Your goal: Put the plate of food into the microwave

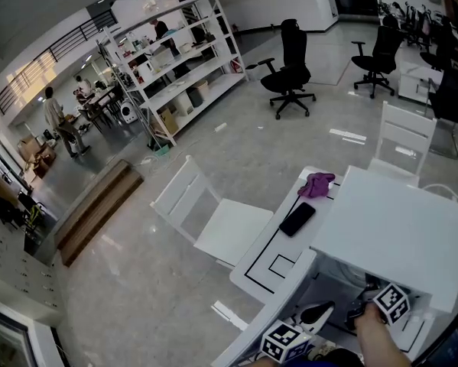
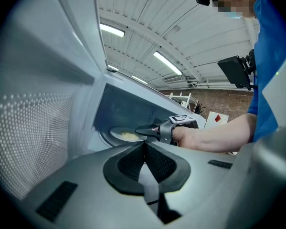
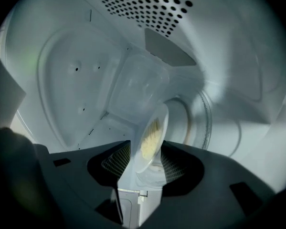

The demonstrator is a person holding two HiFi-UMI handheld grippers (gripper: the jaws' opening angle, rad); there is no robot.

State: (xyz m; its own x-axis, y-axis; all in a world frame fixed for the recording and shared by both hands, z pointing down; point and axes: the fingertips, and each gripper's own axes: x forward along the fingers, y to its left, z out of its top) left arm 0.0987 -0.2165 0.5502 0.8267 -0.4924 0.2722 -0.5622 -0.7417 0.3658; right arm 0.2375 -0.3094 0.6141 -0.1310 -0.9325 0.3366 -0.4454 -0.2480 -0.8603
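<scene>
Inside microwave [image 3: 76, 80] cavity: plate [image 3: 152, 137] clamped at rim in right gripper [image 3: 145, 165], over turntable [image 3: 205, 123]; left gripper [image 2: 143, 168] closed empty, outside microwave.

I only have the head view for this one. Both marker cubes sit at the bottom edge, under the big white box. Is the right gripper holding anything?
Observer: Yes. Its own view shows the right gripper shut on the rim of a round pale plate with yellow food.
Operator: Is the plate inside the microwave?
Observer: Yes. The left gripper view shows it inside the white microwave cavity, low over the round turntable. I cannot tell whether it rests on it.
Operator: And the left gripper?
Observer: The left gripper has its jaws together with nothing between them.
</scene>
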